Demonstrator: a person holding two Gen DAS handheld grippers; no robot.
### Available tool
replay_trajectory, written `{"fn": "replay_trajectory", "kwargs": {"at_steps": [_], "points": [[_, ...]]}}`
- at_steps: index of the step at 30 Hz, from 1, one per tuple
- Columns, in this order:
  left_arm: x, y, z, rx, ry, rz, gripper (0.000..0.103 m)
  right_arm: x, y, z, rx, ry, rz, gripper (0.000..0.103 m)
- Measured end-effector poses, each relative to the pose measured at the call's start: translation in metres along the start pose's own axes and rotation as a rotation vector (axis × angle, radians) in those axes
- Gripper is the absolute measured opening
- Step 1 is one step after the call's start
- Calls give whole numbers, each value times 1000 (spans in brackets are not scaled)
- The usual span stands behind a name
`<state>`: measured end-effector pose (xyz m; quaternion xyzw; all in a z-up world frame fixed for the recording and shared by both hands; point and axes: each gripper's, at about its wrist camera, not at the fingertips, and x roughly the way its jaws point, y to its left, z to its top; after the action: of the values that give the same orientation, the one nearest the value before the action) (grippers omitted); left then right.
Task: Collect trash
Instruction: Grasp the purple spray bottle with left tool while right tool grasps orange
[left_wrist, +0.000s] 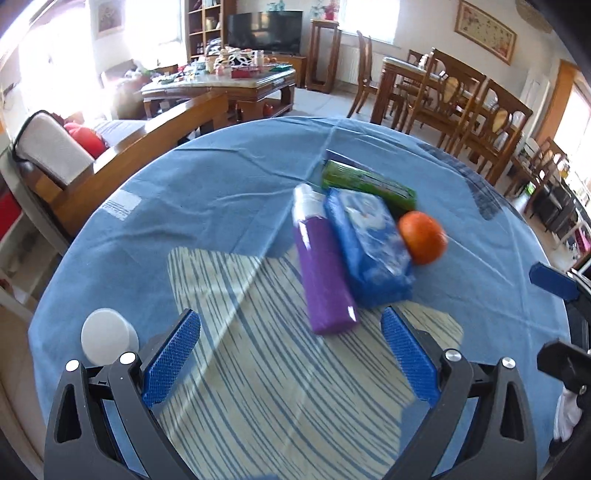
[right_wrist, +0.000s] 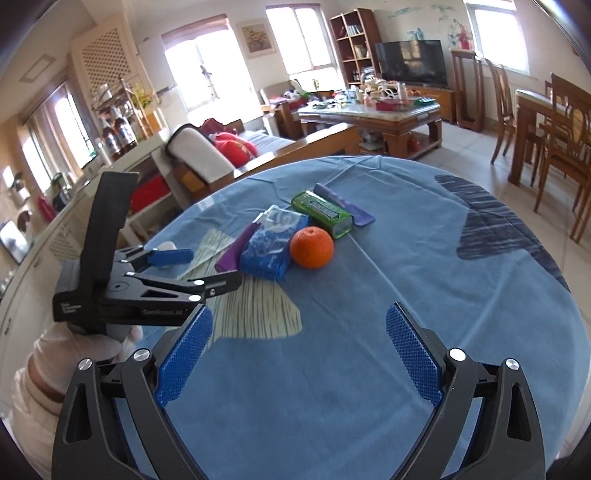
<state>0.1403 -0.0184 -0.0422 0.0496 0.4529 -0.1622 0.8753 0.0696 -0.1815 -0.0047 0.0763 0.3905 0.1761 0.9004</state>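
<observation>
On the round table with a blue cloth (left_wrist: 207, 192) lie a purple tube with a white cap (left_wrist: 323, 266), a blue wipes pack (left_wrist: 369, 243), a green box (left_wrist: 369, 183) and an orange (left_wrist: 423, 236), close together. My left gripper (left_wrist: 291, 354) is open and empty, just short of the purple tube's near end. My right gripper (right_wrist: 299, 354) is open and empty, over the cloth, well short of the orange (right_wrist: 312, 246). The left gripper (right_wrist: 192, 266) shows in the right wrist view, beside the wipes pack (right_wrist: 269, 243). A purple flat packet (right_wrist: 347, 206) lies behind the green box (right_wrist: 323, 214).
A striped cream-and-blue mat (left_wrist: 258, 362) lies under my left gripper. A white round object (left_wrist: 107, 336) stands at the table's near left. A sofa (right_wrist: 236, 155), a cluttered coffee table (right_wrist: 373, 114) and dining chairs (right_wrist: 565, 147) stand beyond the table.
</observation>
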Motion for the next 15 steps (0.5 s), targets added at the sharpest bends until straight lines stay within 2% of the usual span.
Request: {"fn": "replay_trajectory", "kwargs": {"at_steps": [10,12,14,15], "points": [[10,8,24,20,-3,69,97,35,-2,28,-39,41,-10,93],[14,5,27,32,-3,85,97,44,-2,35,-43,55,-15,89],[18,7,30,23,-2,67,92,53,-2,40,-49,70,-19,83],[16,8,30,26,-12,65,82,59,-3,43,-54,81,-24,78]]}}
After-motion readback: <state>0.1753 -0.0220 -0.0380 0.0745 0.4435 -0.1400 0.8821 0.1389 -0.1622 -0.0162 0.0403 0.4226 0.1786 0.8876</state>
